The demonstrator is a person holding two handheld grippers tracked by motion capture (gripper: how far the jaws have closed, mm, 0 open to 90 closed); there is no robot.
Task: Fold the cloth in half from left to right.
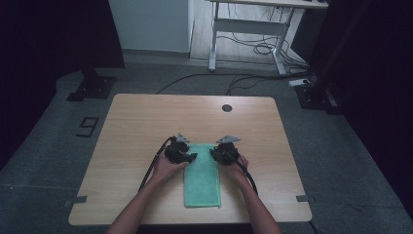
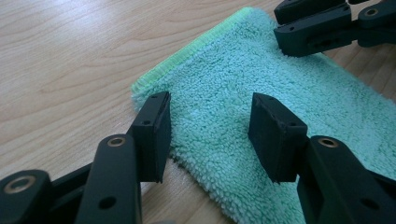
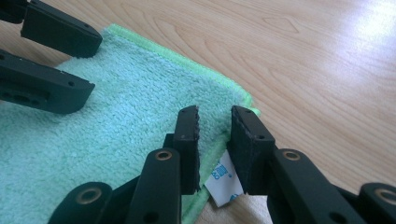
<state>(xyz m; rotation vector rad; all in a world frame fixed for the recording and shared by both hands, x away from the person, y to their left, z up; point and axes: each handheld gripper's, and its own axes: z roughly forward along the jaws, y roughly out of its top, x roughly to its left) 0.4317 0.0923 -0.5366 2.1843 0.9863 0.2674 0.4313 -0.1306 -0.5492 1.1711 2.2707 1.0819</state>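
Note:
A folded green towel (image 1: 202,175) lies lengthwise on the wooden table (image 1: 146,122), near its front edge. My left gripper (image 1: 193,156) sits at the towel's far left corner. In the left gripper view the towel (image 2: 280,84) corner lies between the wide-apart jaws of that gripper (image 2: 210,135), which is open. My right gripper (image 1: 213,153) is at the far right corner. Its jaws (image 3: 215,140) stand close together over the towel's (image 3: 116,107) hemmed edge with a slim gap left, and a white label (image 3: 222,179) shows below them.
A dark round grommet (image 1: 227,107) sits in the tabletop near the far edge. Beyond the table, a white desk frame (image 1: 243,34) and cables lie on the grey floor. Bare wood stretches on both sides of the towel.

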